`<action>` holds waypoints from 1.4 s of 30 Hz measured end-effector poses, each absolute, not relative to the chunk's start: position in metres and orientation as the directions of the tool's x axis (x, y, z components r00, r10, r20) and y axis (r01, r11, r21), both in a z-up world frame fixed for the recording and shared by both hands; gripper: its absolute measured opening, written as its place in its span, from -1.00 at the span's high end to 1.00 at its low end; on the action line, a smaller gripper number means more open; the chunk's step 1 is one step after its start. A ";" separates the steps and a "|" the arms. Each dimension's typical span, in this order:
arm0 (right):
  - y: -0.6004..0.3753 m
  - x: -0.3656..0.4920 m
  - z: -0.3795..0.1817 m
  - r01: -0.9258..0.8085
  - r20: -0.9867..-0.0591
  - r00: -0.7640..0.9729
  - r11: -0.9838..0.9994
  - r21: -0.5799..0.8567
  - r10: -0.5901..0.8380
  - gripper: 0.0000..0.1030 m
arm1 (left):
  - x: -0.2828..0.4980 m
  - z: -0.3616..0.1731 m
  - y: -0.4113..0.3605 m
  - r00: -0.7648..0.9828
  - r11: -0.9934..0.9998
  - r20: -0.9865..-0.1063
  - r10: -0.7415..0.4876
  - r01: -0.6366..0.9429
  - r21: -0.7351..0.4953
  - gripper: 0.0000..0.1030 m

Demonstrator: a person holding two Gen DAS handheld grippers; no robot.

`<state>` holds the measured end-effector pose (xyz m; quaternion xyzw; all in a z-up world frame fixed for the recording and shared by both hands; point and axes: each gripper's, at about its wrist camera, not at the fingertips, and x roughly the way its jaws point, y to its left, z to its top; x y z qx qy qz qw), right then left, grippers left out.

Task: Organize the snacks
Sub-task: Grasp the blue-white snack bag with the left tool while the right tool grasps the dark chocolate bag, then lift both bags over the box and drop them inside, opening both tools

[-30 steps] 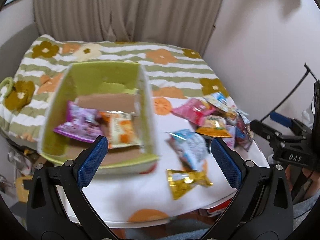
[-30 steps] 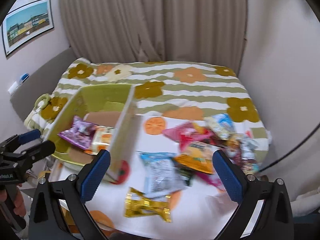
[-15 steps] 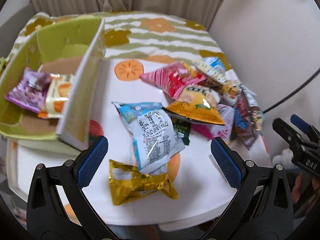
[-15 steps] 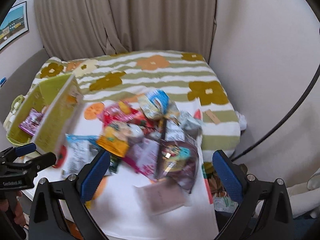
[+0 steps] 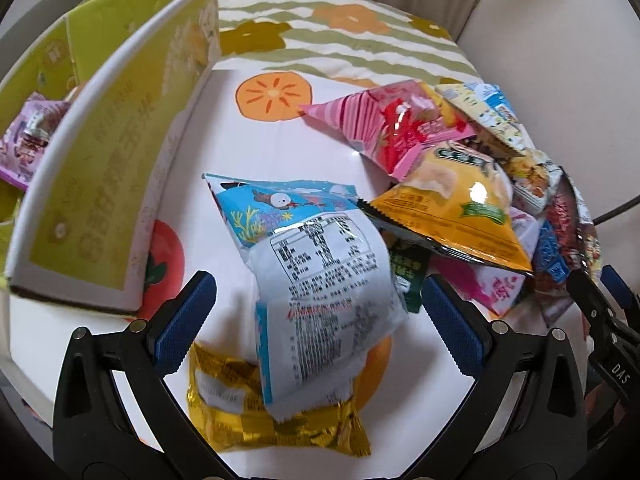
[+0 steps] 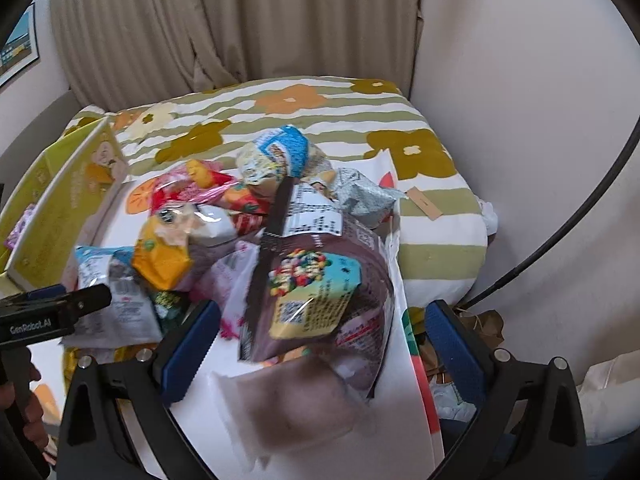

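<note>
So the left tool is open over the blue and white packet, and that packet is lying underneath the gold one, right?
Not quite. The left tool is open over the blue and white packet, but that packet lies on top of the gold one, covering its upper part. The left wrist view shows it.

"DAS" stood in white letters on the black right gripper (image 5: 612,372) seen from the left wrist, and "GenRobot.AI" on the black left gripper (image 6: 30,326) seen from the right wrist. Print on the snack packets was too small or blurred to read.
</note>
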<state>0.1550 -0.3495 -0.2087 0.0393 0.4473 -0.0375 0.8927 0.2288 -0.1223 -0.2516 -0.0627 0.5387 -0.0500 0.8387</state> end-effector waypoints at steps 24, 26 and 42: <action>-0.351 0.181 -0.236 0.122 -0.820 0.571 0.992 0.044 -0.034 -0.97 | 0.226 -0.259 -0.110 0.387 0.965 -0.886 -0.254 0.035 -0.262 -0.12; -0.351 0.182 -0.236 0.116 -0.822 0.568 0.992 0.043 -0.031 -0.96 | 0.224 -0.253 -0.109 0.401 0.966 -0.882 -0.249 0.038 -0.255 -0.12; -0.350 0.164 -0.218 0.116 -0.803 0.596 0.991 0.067 -0.015 -0.23 | 0.203 -0.209 -0.106 0.461 0.965 -0.849 -0.257 0.081 -0.248 -0.12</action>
